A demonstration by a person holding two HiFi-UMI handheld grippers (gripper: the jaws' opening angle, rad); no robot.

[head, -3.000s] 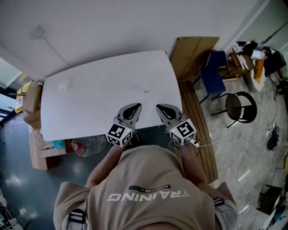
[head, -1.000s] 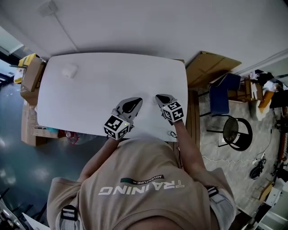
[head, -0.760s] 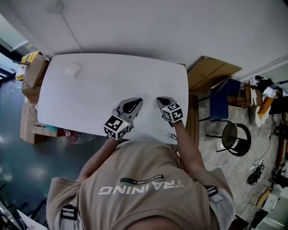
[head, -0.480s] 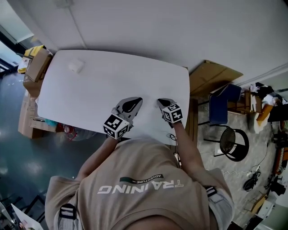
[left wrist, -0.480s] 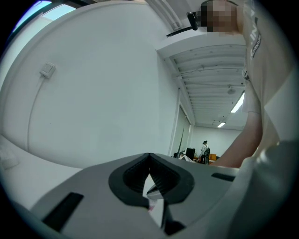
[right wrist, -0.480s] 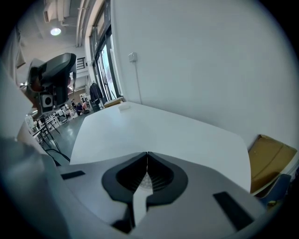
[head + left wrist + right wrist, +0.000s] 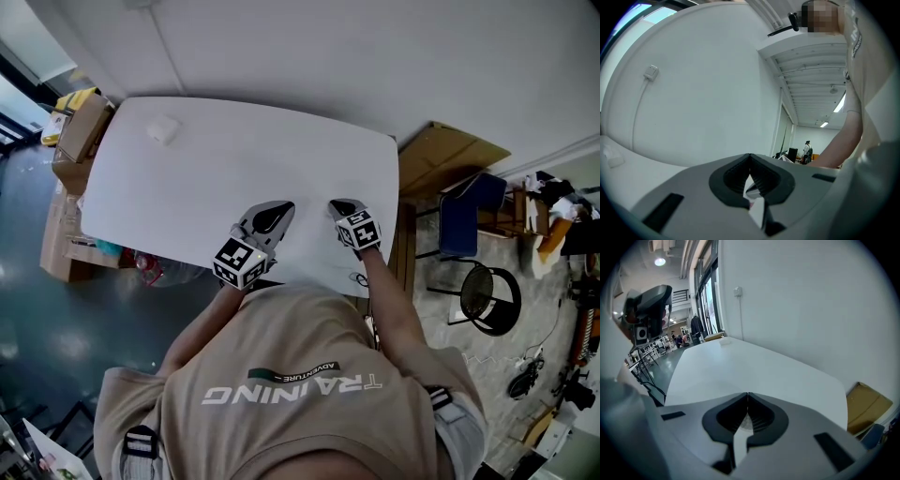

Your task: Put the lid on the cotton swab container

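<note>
Left gripper [image 7: 750,157] and right gripper [image 7: 748,394], jaws pressed together on nothing, hover over the near edge of the white rectangular table [image 7: 234,155]. 1 small white roundish object [image 7: 161,129], probably container or lid, sits at the far-left corner. Nothing is grasped yet; next comes reaching there and opening.
</note>
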